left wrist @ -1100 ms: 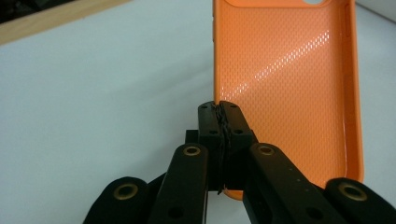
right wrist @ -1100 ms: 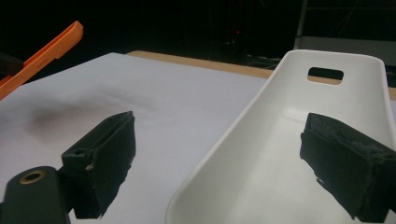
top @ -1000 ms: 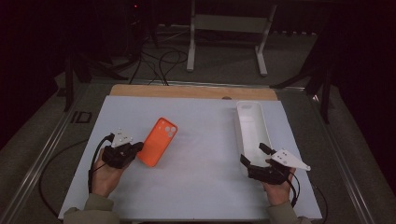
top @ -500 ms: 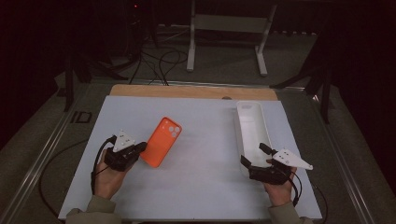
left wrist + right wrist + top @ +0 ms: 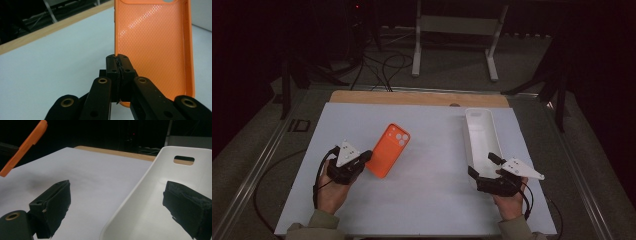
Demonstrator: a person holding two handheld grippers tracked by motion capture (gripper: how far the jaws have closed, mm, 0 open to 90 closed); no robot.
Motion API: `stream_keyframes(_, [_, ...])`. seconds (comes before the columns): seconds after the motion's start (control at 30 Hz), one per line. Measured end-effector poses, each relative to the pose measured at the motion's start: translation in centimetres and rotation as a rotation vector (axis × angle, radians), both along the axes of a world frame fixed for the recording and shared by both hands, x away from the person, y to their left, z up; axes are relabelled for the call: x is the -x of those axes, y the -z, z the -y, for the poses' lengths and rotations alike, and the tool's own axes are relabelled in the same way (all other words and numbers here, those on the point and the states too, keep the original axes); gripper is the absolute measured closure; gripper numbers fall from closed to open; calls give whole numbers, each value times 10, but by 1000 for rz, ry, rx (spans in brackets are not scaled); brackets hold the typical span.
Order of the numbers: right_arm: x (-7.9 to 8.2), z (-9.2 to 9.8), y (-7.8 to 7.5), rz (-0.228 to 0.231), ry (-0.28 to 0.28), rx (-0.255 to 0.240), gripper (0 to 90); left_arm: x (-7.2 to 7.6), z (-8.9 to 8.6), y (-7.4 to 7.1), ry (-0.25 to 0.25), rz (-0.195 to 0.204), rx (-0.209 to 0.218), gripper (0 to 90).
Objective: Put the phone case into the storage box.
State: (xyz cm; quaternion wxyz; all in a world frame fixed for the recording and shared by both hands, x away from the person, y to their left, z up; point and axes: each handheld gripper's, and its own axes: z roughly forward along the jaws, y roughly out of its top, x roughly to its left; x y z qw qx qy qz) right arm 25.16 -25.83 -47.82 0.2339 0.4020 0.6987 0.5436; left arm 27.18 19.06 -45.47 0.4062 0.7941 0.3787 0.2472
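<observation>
Left hand-held gripper (image 5: 117, 58) clamped shut on the side wall, near one end, of the orange moulded phone case (image 5: 388, 150), held just above the white tabletop (image 5: 432, 200). The case looks light, thin and flexible; its rim is the natural purchase, though it may bend. Its long axis runs away from the person, slightly rightward, camera holes at the far end. Right hand-held gripper (image 5: 117, 202) stands wide, straddling the wall of a white phone case (image 5: 481, 137).

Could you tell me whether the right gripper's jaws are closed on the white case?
No, the right gripper stands open, its jaws wide apart on either side of the white case's edge.
</observation>
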Motion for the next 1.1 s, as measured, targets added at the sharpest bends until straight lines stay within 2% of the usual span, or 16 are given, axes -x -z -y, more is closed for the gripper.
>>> stream_keyframes(0.13, [-3,-1,-2,-5,-14,12,79,1,2,-2,0,13,-14,898])
stream_keyframes(0.37, [-4,-2,-8,-4,-27,28,79,0,3,-8,12,25,-13,898])
stream_keyframes(0.47, [-7,-3,-13,-7,-33,34,79,1,8,-14,28,44,-27,898])
stream_keyframes(0.57, [-11,-4,-17,-19,-53,11,79,1,11,-17,37,52,-39,898])
stream_keyframes(0.6, [-12,-4,-18,-21,-57,12,79,1,15,-19,47,59,-56,898])
stream_keyframes(0.73, [-14,-7,-23,-23,-70,25,79,1,22,-23,56,80,-70,898])
stream_keyframes(0.87, [-19,-10,-24,-28,-82,45,79,0,28,-23,64,88,-77,898])
stream_keyframes(1.1, [-26,-10,-26,-48,-93,32,81,-4,34,-22,74,94,-75,898])
